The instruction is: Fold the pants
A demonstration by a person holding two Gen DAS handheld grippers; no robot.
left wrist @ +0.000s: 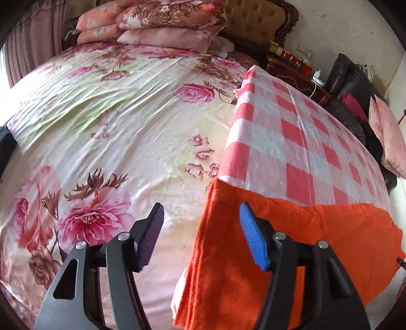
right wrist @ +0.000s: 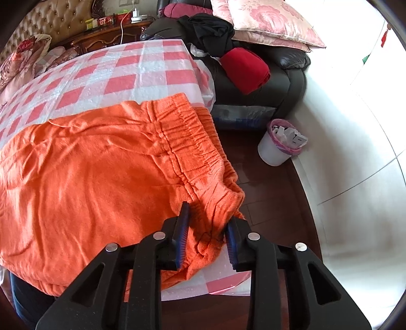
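Orange pants (left wrist: 223,253) lie folded flat on a pink-and-white checked cloth (left wrist: 291,127). My left gripper (left wrist: 203,236) stands open over their left folded edge, its blue pad above the fabric and its purple pad over the bed sheet, pressing nothing. In the right wrist view the pants (right wrist: 101,165) spread across the checked cloth (right wrist: 127,76), with the gathered elastic waistband toward the right edge. My right gripper (right wrist: 208,238) has the near waistband corner bunched between its blue pads, and the cloth touches both.
A bed with a floral sheet (left wrist: 114,139) and stacked pillows (left wrist: 165,22) lies left of the checked surface. A dark armchair (right wrist: 286,76) holding red and black clothes, a white bin (right wrist: 279,142) and dark wooden floor (right wrist: 266,203) are on the right.
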